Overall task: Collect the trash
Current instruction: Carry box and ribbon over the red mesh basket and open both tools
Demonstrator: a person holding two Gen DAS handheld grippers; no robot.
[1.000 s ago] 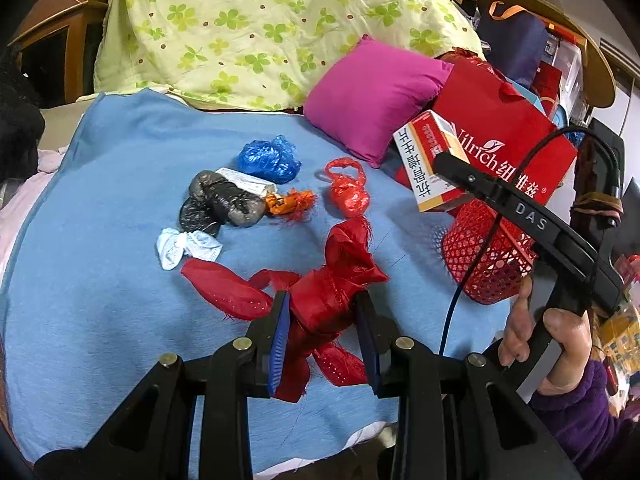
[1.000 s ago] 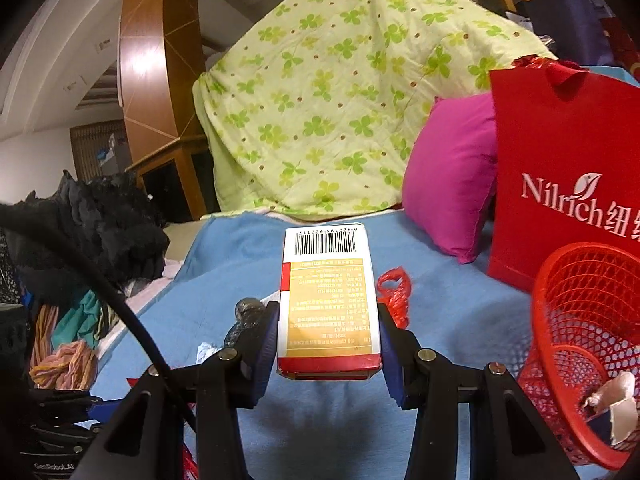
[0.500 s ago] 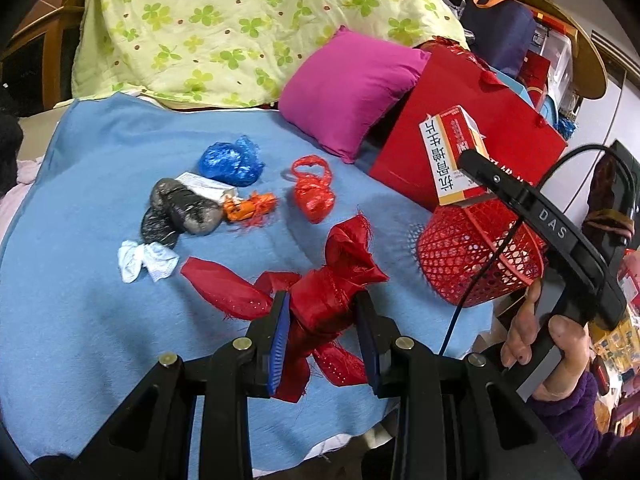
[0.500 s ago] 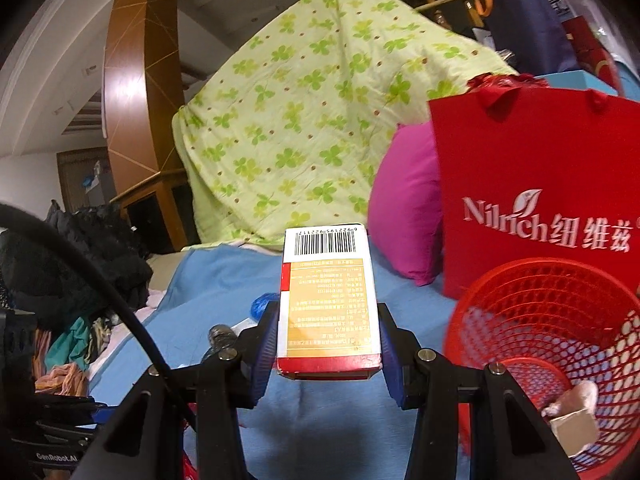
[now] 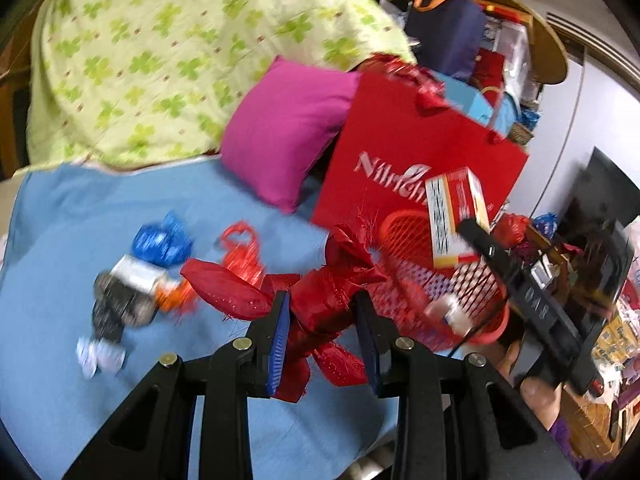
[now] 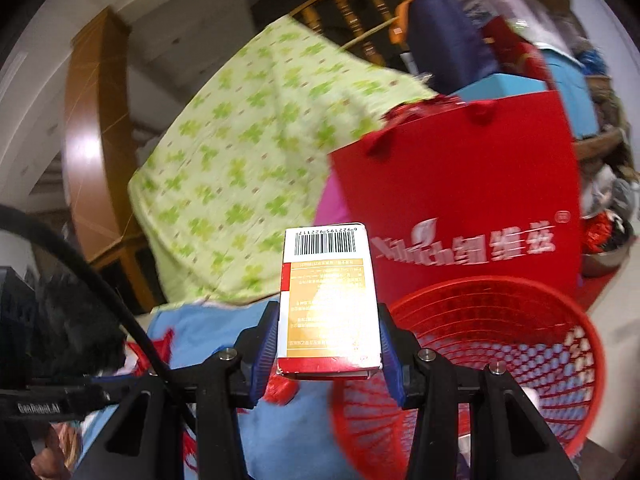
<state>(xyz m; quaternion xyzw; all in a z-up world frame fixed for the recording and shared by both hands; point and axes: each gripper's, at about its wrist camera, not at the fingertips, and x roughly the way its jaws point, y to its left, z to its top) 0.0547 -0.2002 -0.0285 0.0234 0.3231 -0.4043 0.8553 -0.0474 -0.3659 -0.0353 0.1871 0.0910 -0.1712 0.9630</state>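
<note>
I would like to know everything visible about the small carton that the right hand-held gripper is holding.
The carton is a small rectangular cardboard box, gold-brown on its broad face with fine print, a red band at its near end, red and white along one edge, and a barcode on white at its far end. It looks intact, with a glossy surface. The right hand-held gripper clamps it by its two sides, blue pads touching. It is held in the air, beside the rim of the red mesh basket.
</note>
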